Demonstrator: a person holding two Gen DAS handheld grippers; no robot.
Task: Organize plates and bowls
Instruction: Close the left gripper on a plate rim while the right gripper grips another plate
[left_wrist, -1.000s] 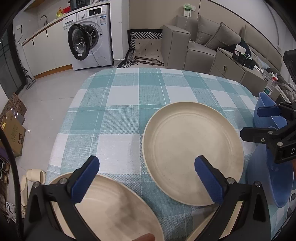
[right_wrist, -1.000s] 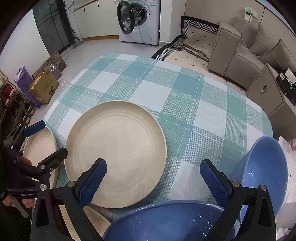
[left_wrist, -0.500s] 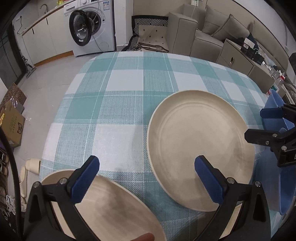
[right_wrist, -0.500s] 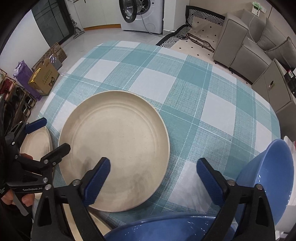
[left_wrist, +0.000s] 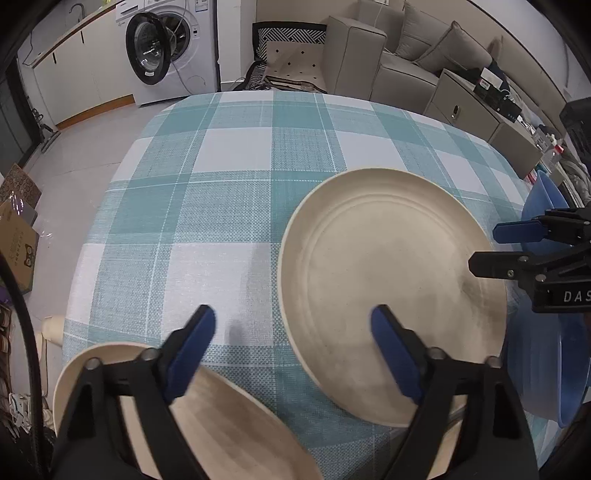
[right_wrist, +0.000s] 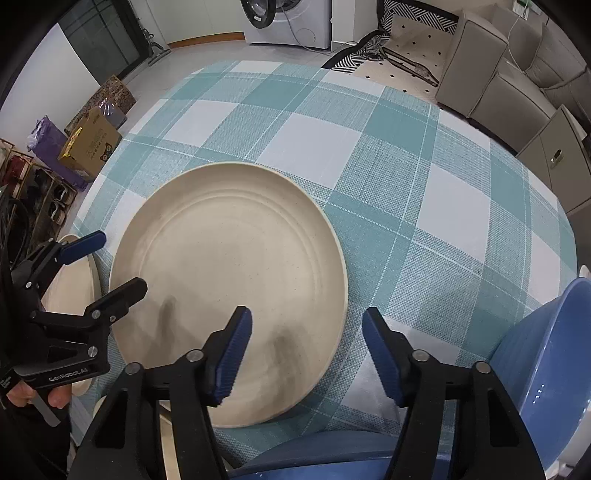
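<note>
The large cream plate (right_wrist: 229, 295) lies flat on the checked tablecloth (right_wrist: 424, 177), near the front edge of the table, and both tools are placed around it, probably because it is the next thing to be stacked. The right gripper (right_wrist: 306, 354) hangs low over the near right rim of this plate with its jaws apart and nothing between them; its 2 blue pads stand on either side of the rim, as if to take it by the edge. The left gripper (left_wrist: 293, 345) is also spread wide and empty, above the cloth between the large plate and a second cream plate (left_wrist: 207, 417). This second plate is partly covered by the left tool, so its full shape is not visible. 2 blue bowls (right_wrist: 546, 362) are at the right and are cut by the picture border; whether they touch each other I cannot tell.
</note>
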